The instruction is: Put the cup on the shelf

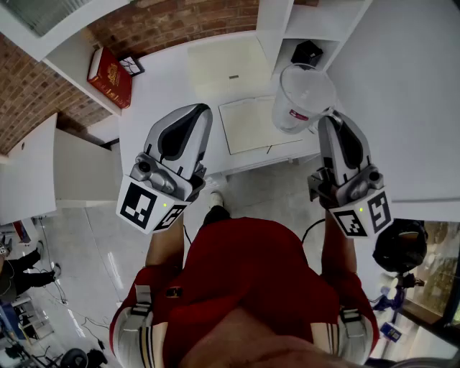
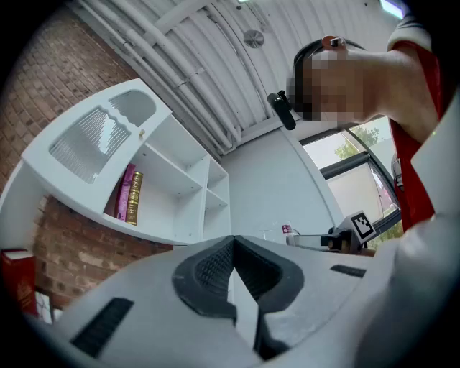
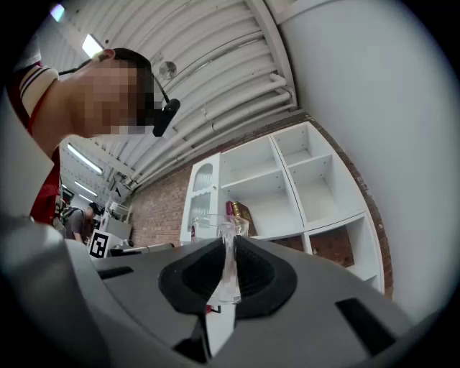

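Right gripper (image 3: 228,248) pinches the cup (image 1: 302,93) by its wall, held aloft; shelf (image 3: 273,194) seemingly not reached. Left gripper (image 2: 233,244) is pressed together, empty.

brick wall (image 1: 29,93), white table (image 1: 159,85), glossy floor (image 1: 90,241)

Clear cup (image 1: 302,97), red label, amid white and red.
White shelf (image 3: 316,190); red-brown brick wall (image 1: 172,21); red book (image 1: 109,77); grey left gripper (image 1: 200,109) and right gripper (image 1: 327,121), black-and-white square markers (image 1: 139,203); red shirt (image 1: 251,273).
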Demonstrator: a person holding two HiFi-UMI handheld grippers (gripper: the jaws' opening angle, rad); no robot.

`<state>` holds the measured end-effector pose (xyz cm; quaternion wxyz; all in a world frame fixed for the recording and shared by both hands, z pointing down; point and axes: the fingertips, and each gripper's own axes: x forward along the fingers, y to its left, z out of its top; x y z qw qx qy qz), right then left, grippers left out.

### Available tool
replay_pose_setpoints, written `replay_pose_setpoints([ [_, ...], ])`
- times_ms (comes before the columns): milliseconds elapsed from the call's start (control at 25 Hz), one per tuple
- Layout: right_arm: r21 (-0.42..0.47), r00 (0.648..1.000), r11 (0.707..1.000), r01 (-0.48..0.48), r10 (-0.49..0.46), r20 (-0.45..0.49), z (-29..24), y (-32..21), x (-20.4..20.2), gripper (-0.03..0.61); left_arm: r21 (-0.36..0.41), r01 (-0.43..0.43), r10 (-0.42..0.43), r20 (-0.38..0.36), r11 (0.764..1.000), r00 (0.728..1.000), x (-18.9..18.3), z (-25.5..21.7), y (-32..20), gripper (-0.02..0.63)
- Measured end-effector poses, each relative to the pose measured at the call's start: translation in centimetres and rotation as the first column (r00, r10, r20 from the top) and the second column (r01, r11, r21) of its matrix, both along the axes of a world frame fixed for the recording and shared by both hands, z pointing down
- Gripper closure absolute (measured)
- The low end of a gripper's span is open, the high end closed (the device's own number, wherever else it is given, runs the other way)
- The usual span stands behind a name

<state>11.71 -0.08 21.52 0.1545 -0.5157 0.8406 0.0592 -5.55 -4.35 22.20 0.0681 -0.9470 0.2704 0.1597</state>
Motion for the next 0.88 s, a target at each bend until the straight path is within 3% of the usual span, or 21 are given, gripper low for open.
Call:
replay_pose_setpoints([
  [200, 0.016, 0.996, 0.996, 0.087, -0.087, 0.019, 0.2, 6.5, 3.9, 0.552, -0.039, 0.032, -0.032, -0.010, 0.999, 0.999, 4.8, 0.7, 7.1, 0.607],
  [440, -0.002, 0.984, 0.985, 0.171, -0.171, 0.055, 0.6, 11.7, 6.4, 0.552, -0.076, 0.092, -0.092, 0.006, 0.993, 0.996, 7.8, 1.0, 13.2, 0.607],
  [880, 0.017, 0.991, 0.992, 0.122, -0.123, 0.052, -0.4, 15.2, 8.3, 0.552, -0.051, 0.137, -0.135, 0.039, 0.989, 0.990, 5.4, -0.2, 16.7, 0.607],
])
